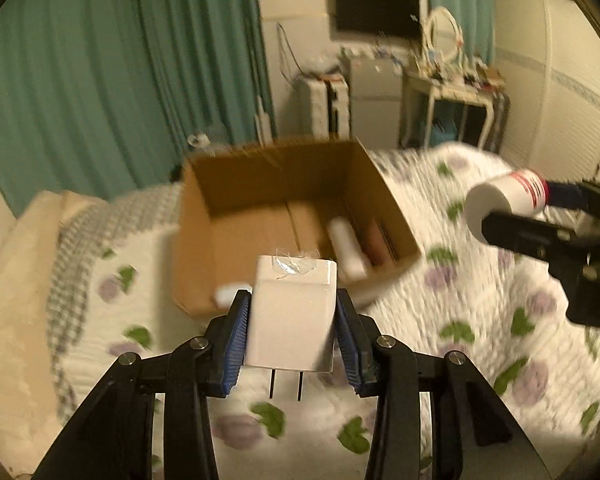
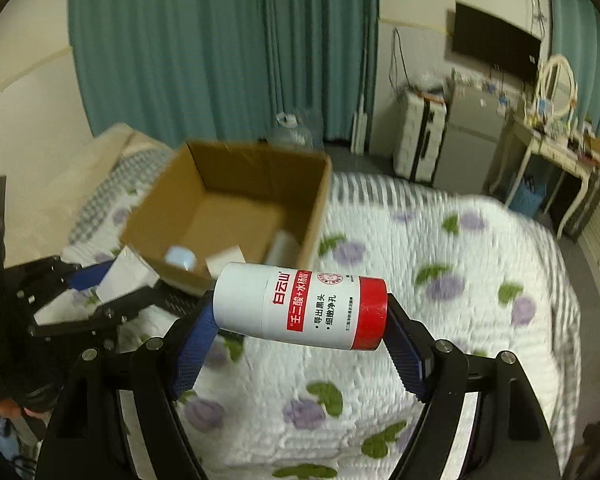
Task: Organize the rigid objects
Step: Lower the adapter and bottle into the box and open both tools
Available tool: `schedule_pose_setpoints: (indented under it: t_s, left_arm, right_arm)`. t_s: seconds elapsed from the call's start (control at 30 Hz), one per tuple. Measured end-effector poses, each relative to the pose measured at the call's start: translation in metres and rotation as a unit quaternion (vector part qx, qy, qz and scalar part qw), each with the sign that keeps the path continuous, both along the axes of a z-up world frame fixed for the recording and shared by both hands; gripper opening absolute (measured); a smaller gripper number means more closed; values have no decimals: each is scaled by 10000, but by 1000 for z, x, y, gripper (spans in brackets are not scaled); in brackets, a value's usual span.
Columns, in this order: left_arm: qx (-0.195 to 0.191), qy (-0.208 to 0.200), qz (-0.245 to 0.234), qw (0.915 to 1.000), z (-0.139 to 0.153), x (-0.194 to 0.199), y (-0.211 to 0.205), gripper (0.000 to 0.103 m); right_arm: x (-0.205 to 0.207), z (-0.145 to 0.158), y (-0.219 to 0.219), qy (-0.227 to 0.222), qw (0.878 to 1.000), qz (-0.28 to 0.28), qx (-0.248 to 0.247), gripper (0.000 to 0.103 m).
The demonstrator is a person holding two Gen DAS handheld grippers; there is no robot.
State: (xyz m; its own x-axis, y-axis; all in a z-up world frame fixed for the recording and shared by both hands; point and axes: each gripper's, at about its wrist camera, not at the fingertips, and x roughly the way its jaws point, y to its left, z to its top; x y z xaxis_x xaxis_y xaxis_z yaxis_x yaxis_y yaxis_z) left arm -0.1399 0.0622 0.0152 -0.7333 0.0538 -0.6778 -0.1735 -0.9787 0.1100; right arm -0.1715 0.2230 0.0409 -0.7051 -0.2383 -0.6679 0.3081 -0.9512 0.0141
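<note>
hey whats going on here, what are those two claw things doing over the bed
A person is tidying loose items into a cardboard box that sits on the flowered quilt. The left gripper is clamped on a white plug adapter, prongs pointing down. The right gripper holds a white canister with a red band sideways, end to end. Both are held above the bed, short of the box, which already has a few items inside.

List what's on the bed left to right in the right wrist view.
Left gripper with white charger → cardboard box → white-and-red cylinder in the right gripper.
</note>
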Motion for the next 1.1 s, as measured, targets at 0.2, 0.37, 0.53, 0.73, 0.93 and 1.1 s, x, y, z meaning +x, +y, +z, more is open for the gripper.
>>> schedule_pose_setpoints:
  t_s: [0.2,0.37,0.53,0.73,0.93,1.1]
  left_arm:
    - [1,306,265,9992,30,-25,-17,41]
    - [-12,334,430,9985,30,-58,-27,41]
    - [-23,181,524,9985,11,-93,-30,41]
    - [-35,-123,536,9985,-25,-129,-28,41]
    - [-46,-307,481,9984,-54,-140,-22,42]
    - [-106,-247,372,9989,-58,-142,-17,45]
  right_arm:
    - [-14,37,-20,397,9990,175,-117,78]
    - [-40,47,-36,568,9977,295,-233,78]
    - [-77,38,-52,582,9973,362,-264,78]
    - [-116,8,-59,414,9982,325,-295,78]
    - [-142,-27,-51,142,9991,206,-338,78]
    - [-151,-41,-47,19,9991,176,-398,78]
